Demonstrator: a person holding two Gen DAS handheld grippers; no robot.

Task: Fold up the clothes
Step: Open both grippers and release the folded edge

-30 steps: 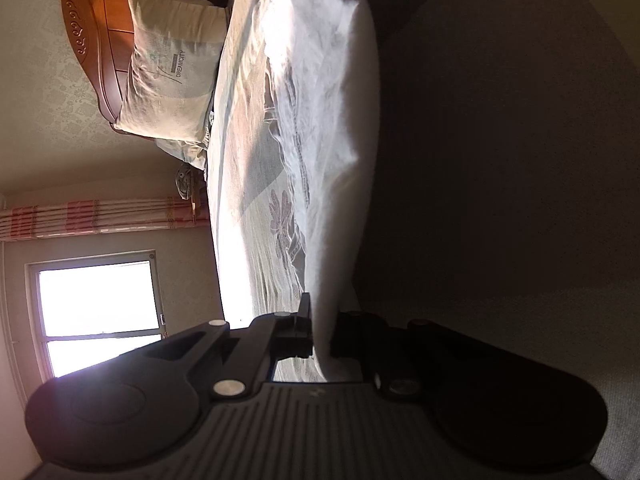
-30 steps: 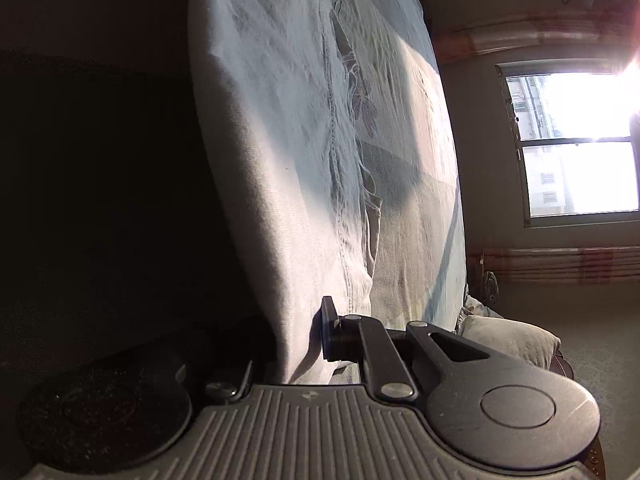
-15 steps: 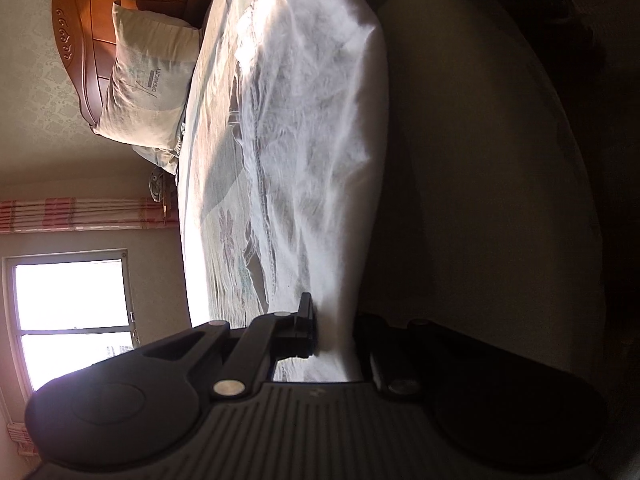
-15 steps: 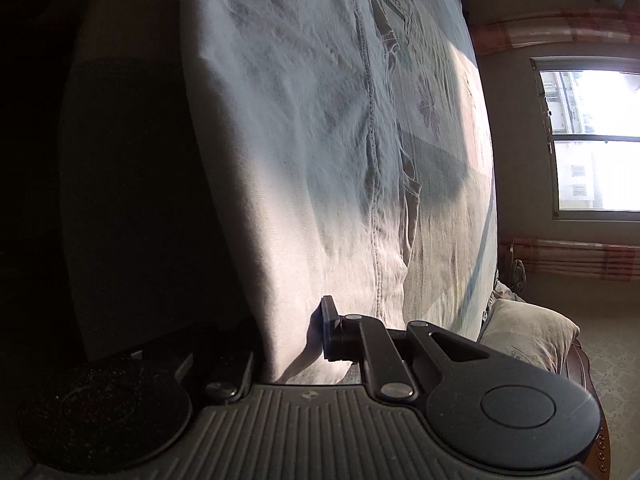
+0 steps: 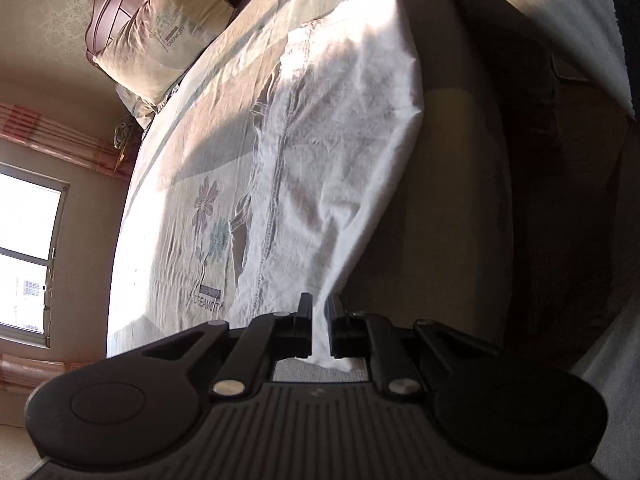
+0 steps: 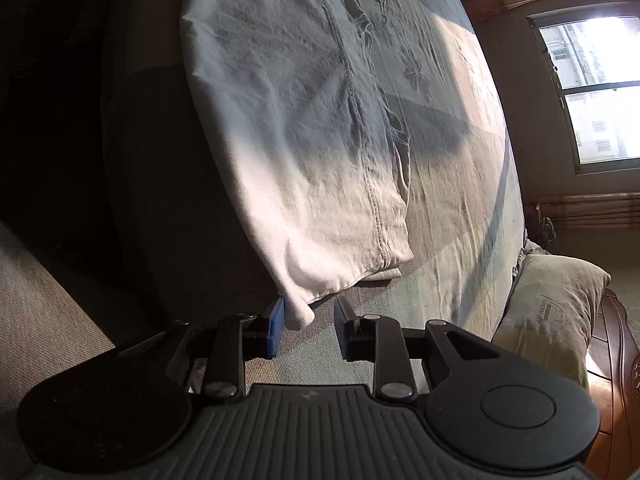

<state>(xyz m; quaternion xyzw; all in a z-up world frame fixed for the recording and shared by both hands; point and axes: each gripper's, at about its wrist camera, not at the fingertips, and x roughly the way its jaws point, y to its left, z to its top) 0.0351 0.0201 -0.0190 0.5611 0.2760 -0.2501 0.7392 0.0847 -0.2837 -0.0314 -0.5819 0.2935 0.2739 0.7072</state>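
Garment [image 5: 336, 128] apparently lies lengthwise along bed [image 5: 180, 184] edge.

The garment [image 5: 340, 140] is white, with a line of stitching of the same pale colour along its seam; in the right wrist view [image 6: 320, 140] its shaded part looks grey-blue. The bedsheet [image 5: 180, 220] is pale beige with wide grey-green bands, a printed purple and teal flower, and dark lettering. The pillow [image 5: 164, 36] is cream with a faint grey print. The headboard [image 5: 116, 8] is reddish-brown carved wood. The curtain [image 5: 52, 136] is pink-red with stripes. The left tool [image 5: 319, 328] is black. The right tool [image 6: 308, 328] is black too, with one blue pad.
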